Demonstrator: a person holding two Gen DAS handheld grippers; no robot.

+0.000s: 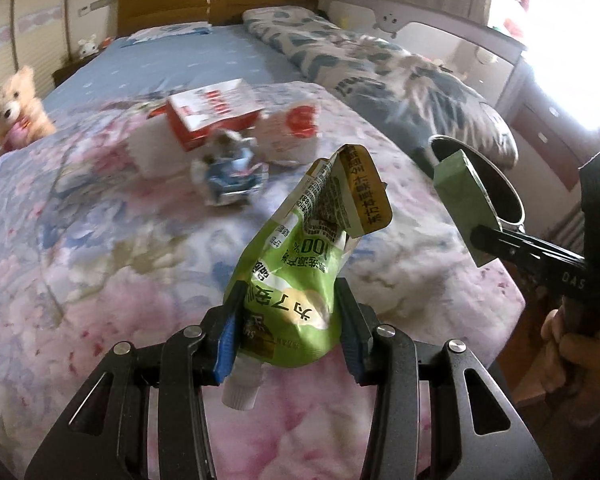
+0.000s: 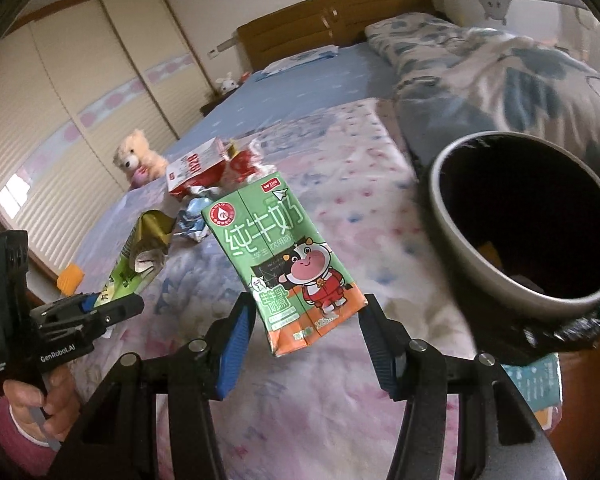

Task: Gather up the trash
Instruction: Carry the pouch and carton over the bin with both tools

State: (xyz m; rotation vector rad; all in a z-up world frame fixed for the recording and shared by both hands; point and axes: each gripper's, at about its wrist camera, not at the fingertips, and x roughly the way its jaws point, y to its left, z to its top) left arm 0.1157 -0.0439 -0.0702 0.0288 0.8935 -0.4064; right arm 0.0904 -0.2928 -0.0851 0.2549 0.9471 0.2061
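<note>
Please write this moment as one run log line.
left gripper: shut on crumpled green spout pouch | right gripper: shut on green milk carton

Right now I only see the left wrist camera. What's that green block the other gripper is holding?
Observer: It's a green milk carton with a cartoon cow on the front, held between the right gripper's blue pads.
Operator: Is the bin beside it empty?
Observer: No. The right wrist view looks straight into the grey bin. It's dark inside, but an orange scrap shows near the bottom.
</note>
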